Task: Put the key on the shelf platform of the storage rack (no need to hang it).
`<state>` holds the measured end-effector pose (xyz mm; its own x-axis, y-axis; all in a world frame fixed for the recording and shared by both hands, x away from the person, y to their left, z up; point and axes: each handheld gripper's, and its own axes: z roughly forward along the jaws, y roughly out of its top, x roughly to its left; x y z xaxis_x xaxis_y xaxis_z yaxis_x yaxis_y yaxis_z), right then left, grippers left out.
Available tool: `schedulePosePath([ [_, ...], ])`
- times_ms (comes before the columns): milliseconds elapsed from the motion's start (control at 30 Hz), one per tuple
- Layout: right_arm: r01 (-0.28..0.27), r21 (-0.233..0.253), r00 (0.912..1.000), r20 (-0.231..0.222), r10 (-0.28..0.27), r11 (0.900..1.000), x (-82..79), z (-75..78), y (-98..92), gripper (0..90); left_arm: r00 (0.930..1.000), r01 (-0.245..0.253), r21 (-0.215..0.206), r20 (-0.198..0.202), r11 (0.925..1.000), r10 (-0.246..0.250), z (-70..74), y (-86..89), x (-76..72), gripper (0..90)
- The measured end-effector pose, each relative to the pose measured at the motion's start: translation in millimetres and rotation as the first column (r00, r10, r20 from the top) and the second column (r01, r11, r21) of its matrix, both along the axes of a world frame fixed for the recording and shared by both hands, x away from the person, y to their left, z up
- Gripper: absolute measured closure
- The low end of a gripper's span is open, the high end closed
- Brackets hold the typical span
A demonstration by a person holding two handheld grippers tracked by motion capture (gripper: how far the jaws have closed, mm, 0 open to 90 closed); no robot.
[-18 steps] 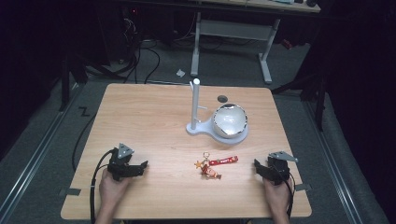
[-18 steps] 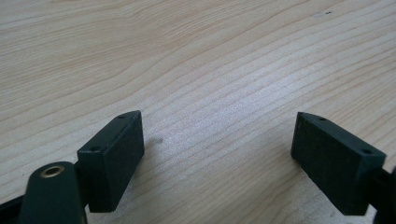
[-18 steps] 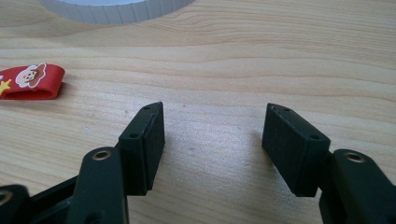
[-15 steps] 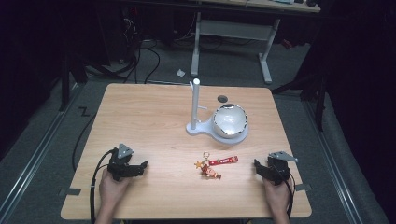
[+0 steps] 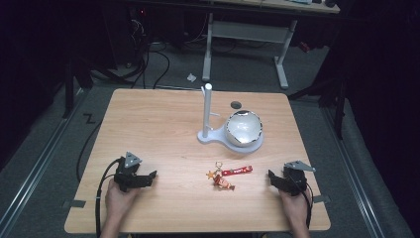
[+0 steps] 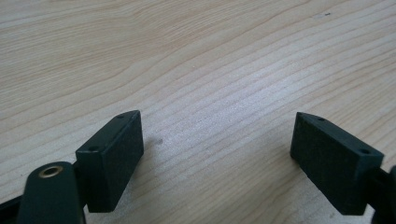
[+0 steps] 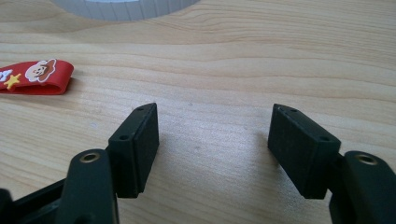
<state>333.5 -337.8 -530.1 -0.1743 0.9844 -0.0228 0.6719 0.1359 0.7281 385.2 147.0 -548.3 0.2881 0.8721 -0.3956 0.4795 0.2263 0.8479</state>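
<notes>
Both tongs, left (image 5: 148,176) and right (image 5: 273,177), rest gaping on the table (image 5: 158,124), flanking a red keychain (image 5: 229,175) near a white stand (image 5: 208,116).

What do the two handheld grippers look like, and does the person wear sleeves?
Both the left gripper and the right gripper are black, each topped by a grey three-cornered plate and trailing a black cable. Their jaws are flat rectangular black blocks with small screw holes; a brass-coloured ring marks the joints. No sleeves cover the visible forearms.
</notes>
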Motion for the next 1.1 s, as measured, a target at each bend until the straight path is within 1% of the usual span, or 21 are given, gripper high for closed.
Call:
schedulePosePath([
  [33,0.002,0.006,1.0000,-0.004,-0.002,1.000,-0.4,0.1,0.2,33.8,1.0000,0.001,-0.001,-0.002,1.0000,-0.001,0.1,0.1,0.0,17.5],
  [67,-0.002,0.001,1.0000,-0.001,0.002,1.000,-0.1,0.0,-0.1,33.8,1.0000,0.000,0.000,0.000,1.0000,0.000,0.0,0.0,0.0,17.5],
  [300,0.002,0.006,0.9999,-0.015,-0.001,1.000,-2.3,1.6,0.7,35.8,1.0000,0.002,-0.002,-0.001,1.0000,-0.002,0.1,0.1,0.4,17.6],
  [333,-0.001,0.005,0.9999,-0.012,0.001,1.000,-2.5,1.4,0.2,36.1,1.0000,0.002,-0.002,-0.001,1.0000,-0.002,0.1,0.1,0.4,17.7],
  [500,0.002,0.019,0.9999,-0.014,-0.002,1.000,-4.2,2.0,-1.2,36.8,1.0000,-0.006,-0.002,0.001,1.0000,0.006,0.0,-0.6,0.6,17.9],
  [533,0.001,0.022,0.9999,-0.013,0.000,1.000,-4.7,2.3,-1.3,37.2,1.0000,-0.008,-0.004,0.002,1.0000,0.008,0.0,-0.7,0.6,18.3],
  [600,-0.012,0.028,0.9999,0.006,0.012,1.000,-8.5,5.6,-0.4,38.0,0.9998,-0.017,-0.004,0.003,0.9998,0.017,0.3,-0.3,0.6,20.2],
  [667,-0.012,0.034,0.9999,0.010,0.012,0.999,-9.6,6.6,-0.2,38.3,0.9998,-0.022,-0.004,0.003,0.9998,0.022,0.3,-0.1,0.9,20.3],
  [733,-0.030,0.046,0.9994,0.019,0.029,0.998,-13.3,9.6,1.4,39.3,0.9997,-0.025,-0.001,0.002,0.9997,0.025,0.2,0.1,1.0,20.3],
  [800,-0.037,0.047,0.9992,0.020,0.036,0.998,-14.2,10.3,2.2,39.7,0.9997,-0.025,-0.001,0.002,0.9997,0.025,0.2,0.2,1.0,20.3],
  [833,-0.057,0.051,0.9981,0.026,0.055,0.997,-16.4,12.2,4.8,40.6,0.9997,-0.025,-0.001,0.002,0.9997,0.025,0.2,0.2,1.1,20.3],
  [867,-0.062,0.055,0.9977,0.028,0.061,0.997,-17.7,13.0,7.2,41.1,0.9997,-0.024,0.000,0.002,0.9997,0.024,0.2,0.3,1.0,20.3],
  [1000,-0.094,0.048,0.9950,0.040,0.092,0.994,-20.6,14.5,15.4,42.9,0.9997,-0.024,0.001,0.003,0.9997,0.024,0.2,0.2,0.9,20.1],
  [1067,-0.112,0.054,0.9930,0.045,0.109,0.992,-21.0,15.6,18.8,43.4,0.9995,-0.030,0.001,0.001,0.9995,0.030,0.1,0.2,1.4,19.3],
  [1100,-0.117,0.067,0.9925,0.043,0.115,0.991,-22.0,16.8,21.8,43.8,0.9995,-0.030,0.001,0.001,0.9995,0.030,0.1,0.2,1.4,19.1],
])
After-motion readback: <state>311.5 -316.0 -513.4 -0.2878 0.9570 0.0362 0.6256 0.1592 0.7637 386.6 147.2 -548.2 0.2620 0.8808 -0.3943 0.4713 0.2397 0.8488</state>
